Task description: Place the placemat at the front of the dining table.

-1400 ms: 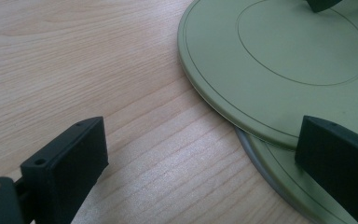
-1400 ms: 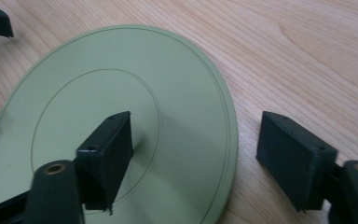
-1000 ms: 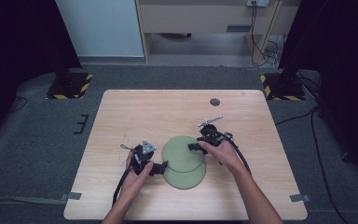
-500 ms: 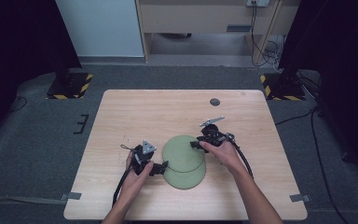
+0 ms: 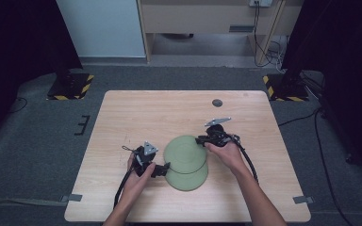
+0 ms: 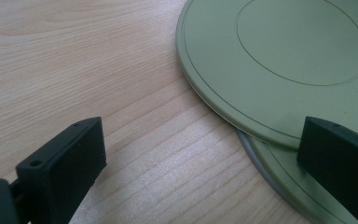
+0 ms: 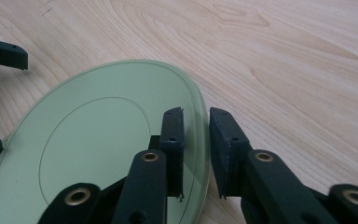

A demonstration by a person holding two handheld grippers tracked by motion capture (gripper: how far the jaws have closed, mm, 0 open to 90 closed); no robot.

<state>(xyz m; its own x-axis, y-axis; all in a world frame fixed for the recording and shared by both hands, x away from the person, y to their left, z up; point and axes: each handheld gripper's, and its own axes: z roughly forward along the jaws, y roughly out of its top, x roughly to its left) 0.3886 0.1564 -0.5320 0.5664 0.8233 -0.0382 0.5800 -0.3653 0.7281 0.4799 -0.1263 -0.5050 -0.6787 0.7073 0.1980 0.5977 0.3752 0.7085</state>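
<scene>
Two green plates near the tabletop's front edge, at its middle: upper plate point(image 5: 185, 154) overlapping lower plate point(image 5: 187, 176), shifted toward the far side. Right gripper point(image 7: 196, 154) jaws just been closing, now astride the upper plate's rim, narrow gap left, pads not visibly pressing. Left gripper point(image 6: 200, 154) wide open, one jaw over the plates' near edges, nothing clamped. Separation judged barely begun: grip not yet firm, upper plate not yet lifted clear.

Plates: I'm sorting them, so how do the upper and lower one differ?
The upper plate lies off-centre on the lower plate, which rests on the table. The upper plate's rim sits between the right tongs, which have just been closing; the lower plate's is nearer the open left tongs. Both are round, green.
</scene>
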